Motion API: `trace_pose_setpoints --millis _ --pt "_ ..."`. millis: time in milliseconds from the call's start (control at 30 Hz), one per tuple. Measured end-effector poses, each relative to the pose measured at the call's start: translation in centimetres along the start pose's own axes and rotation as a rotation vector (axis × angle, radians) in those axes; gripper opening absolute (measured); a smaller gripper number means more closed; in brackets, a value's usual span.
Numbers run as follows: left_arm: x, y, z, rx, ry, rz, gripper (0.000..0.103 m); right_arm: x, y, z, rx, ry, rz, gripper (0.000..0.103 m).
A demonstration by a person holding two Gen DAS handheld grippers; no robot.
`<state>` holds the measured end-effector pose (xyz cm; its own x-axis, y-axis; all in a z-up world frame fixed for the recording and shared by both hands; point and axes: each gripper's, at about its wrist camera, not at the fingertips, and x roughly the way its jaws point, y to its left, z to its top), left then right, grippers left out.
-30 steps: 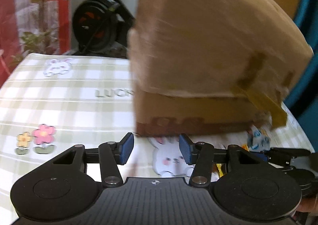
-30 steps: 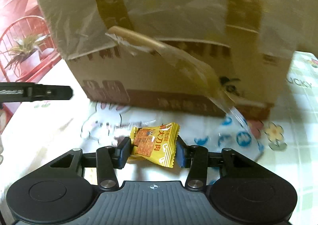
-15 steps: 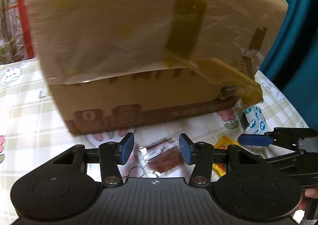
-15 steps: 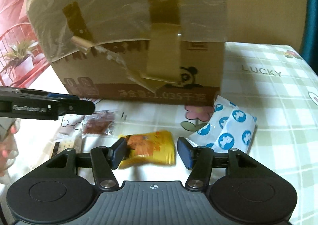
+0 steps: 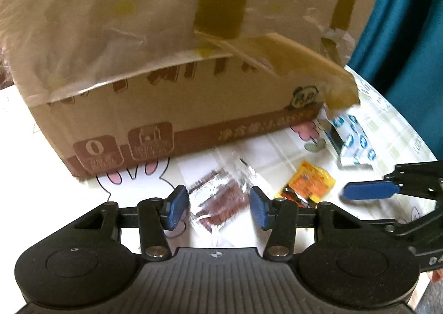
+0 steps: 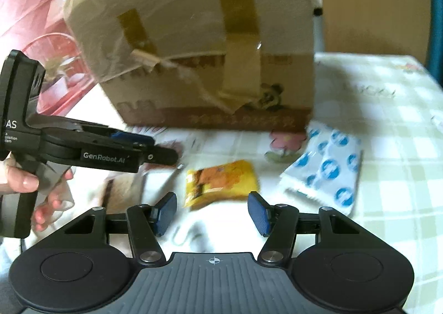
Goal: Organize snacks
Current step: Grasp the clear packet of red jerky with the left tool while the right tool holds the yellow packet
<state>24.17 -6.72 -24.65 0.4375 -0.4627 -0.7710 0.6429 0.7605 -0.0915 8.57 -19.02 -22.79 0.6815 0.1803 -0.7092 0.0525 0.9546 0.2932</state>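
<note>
A clear packet of brown snack lies on the tablecloth, and my left gripper stands open around it, its pads just clear of the packet's edges. To its right lies a yellow packet, with the right gripper's blue pad beyond it. In the right wrist view the yellow packet rests on the table just ahead of my right gripper. That gripper's jaws are closing, and the pads do not touch the packet. A white packet with blue dots lies to the right. A taped cardboard box stands behind the snacks.
The checked tablecloth with cartoon prints covers a round table. The box fills the far side of the left wrist view. A hand holds the left gripper's handle at the left. A teal curtain hangs at the right.
My right gripper has let go of the yellow packet, which now lies on the table ahead of it. My left gripper has come down around the clear brown packet.
</note>
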Motion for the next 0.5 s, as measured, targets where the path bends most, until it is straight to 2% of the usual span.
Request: trace_pose_setpoints --millis 100,233,400,500 --pt "-0.2 -0.1 -0.6 0.032 0.004 0.005 0.052 0.9 -0.3 0.3 0.032 0.019 0.012 0.050" --pt "-0.8 0.4 -1.0 -0.004 0.003 -0.014 0.052 2.0 -0.6 1.4 0.061 0.010 0.024 0.050" --pt "-0.9 0.4 -1.6 -0.030 -0.006 -0.033 0.052 3.5 -0.9 3.3 0.079 -0.005 -0.027 0.050" --pt "-1.2 0.6 -1.8 -0.049 -0.015 -0.034 0.052 4.5 0.0 3.7 0.014 0.006 -0.065 0.050"
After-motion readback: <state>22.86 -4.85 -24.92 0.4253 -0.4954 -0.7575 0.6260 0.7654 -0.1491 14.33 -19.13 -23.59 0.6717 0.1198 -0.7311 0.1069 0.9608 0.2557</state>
